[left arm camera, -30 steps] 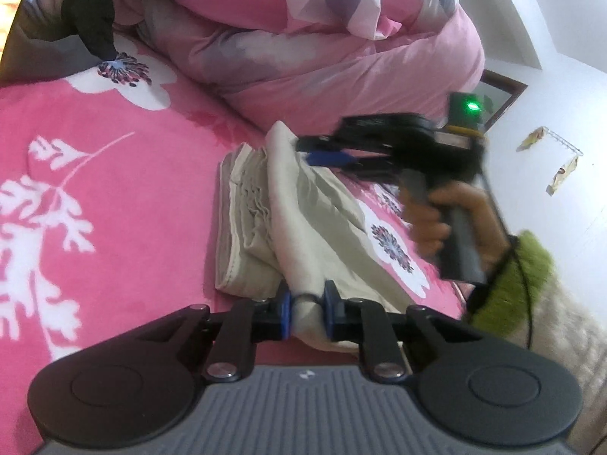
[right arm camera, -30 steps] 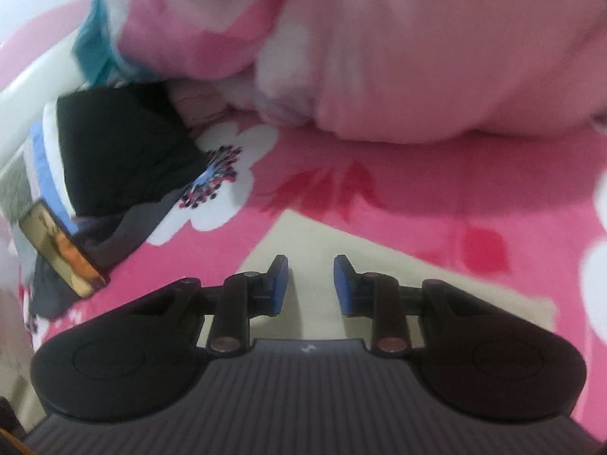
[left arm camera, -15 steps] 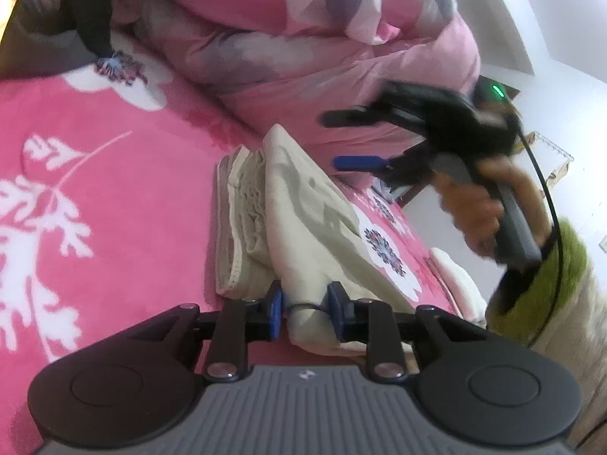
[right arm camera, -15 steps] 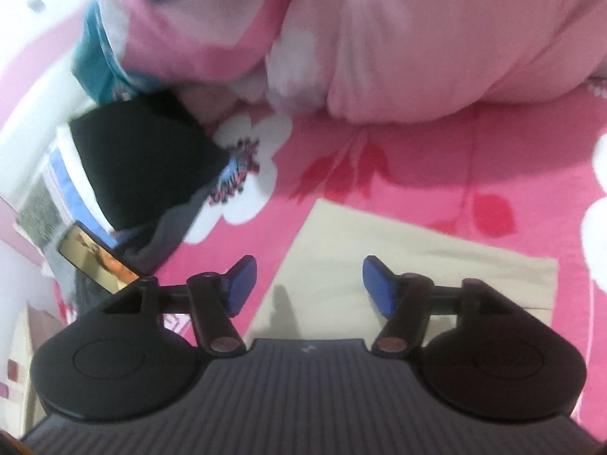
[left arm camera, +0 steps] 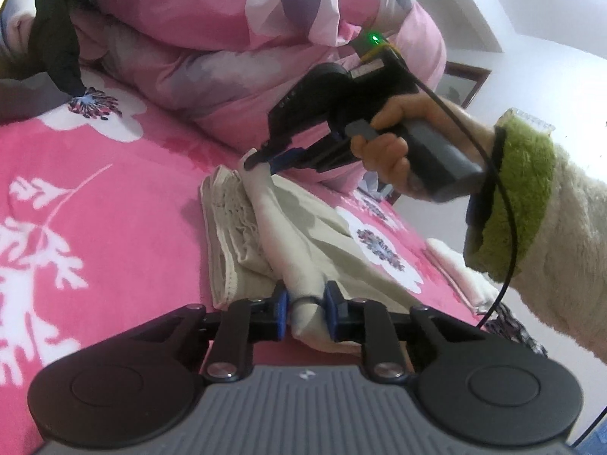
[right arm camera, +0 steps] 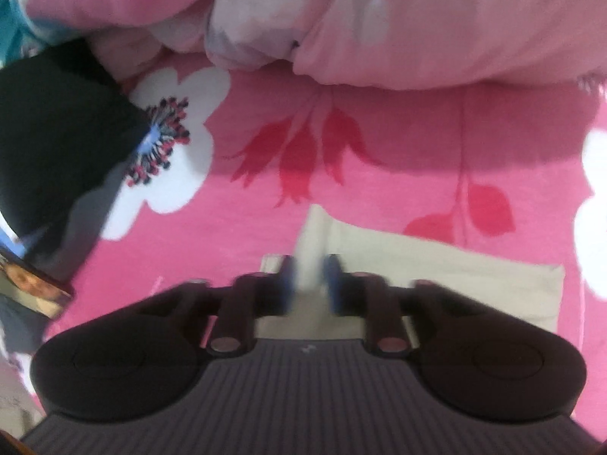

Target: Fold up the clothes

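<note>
No readable text, label, brand or number on anything in view.

Garment (left arm camera: 303, 235) on bedspread (left arm camera: 114, 197), quilt (left arm camera: 227, 57) behind, dark clothes (right arm camera: 57, 144) far left.

One beige garment (left arm camera: 303, 227); one pink quilt (left arm camera: 235, 38); two hand-held grippers — left (left arm camera: 305, 313), right (left arm camera: 265, 157).

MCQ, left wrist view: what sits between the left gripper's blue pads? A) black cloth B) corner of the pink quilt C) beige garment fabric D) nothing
C: a bunched fold of the beige garment sits pinched between the pads of the left gripper, which is closing on it.
</note>
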Demonstrator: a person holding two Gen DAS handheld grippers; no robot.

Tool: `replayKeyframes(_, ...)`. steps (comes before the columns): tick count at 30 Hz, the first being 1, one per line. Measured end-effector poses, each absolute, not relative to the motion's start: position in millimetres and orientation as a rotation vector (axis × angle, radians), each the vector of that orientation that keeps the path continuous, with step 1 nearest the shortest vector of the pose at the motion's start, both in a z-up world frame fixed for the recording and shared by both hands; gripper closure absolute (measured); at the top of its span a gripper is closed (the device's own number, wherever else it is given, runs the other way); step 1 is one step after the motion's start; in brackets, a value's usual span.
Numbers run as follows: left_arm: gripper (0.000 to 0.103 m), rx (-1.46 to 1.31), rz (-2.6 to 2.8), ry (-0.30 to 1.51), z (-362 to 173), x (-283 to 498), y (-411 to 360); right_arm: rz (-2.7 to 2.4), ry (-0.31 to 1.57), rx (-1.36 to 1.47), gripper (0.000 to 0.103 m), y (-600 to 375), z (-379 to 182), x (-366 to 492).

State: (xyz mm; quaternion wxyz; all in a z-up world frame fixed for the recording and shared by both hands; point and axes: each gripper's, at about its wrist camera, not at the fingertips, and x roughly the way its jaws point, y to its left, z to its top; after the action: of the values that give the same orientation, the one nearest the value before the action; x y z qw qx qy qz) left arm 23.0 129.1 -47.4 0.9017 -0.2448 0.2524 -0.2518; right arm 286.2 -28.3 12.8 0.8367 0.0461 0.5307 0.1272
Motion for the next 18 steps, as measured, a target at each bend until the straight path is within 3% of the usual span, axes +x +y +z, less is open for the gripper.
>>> replayKeyframes(9, 0.091, -0.641, -0.556, 0.449, -41, 18, 150, 0.328, 0.930, 0.118, 0.096, -29, 50, 257)
replayKeyframes(13, 0.091, -0.677, -0.524, 0.516, -52, 21, 159, 0.364, 0.935, 0.076, 0.096, -10, 39, 261)
replayKeyframes(16, 0.089, -0.687, -0.493, 0.579, -61, 23, 163, 0.398, 0.986, 0.079, 0.088, -3, 10, 272)
replayKeyframes(18, 0.081, -0.680, -0.475, 0.609, -64, 23, 164, 0.426, 0.992, 0.160, 0.083, -14, 3, 275)
